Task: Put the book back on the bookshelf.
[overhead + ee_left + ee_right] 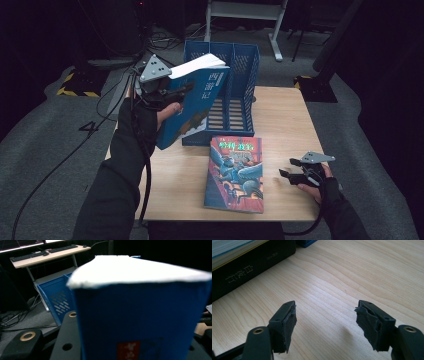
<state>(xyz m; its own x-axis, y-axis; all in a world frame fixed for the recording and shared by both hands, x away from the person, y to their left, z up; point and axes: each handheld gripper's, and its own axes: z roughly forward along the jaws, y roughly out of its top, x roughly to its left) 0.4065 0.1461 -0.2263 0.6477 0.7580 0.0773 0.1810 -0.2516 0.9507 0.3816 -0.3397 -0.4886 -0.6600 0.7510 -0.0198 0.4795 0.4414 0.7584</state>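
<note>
A thick blue book [197,100] with white pages hangs tilted above the table's left edge, in front of the blue file rack [235,65]. My left gripper [180,95] is shut on its lower part; up close the blue book [140,315] stands between the two black jaws. A book with an illustrated cover [235,172] lies flat on the wooden table [285,115]. To its right, my right gripper [286,167] rests low over the table, open and holding nothing. In the right gripper view my right gripper [325,315] points at bare wood, with a black book spine [249,267] at the upper left.
The blue file rack [58,302] has slotted compartments and stands at the table's far edge. A desk with keyboards [50,252] is farther off. Cables run over the grey floor [60,140] at the left. A white frame [245,10] stands behind the rack.
</note>
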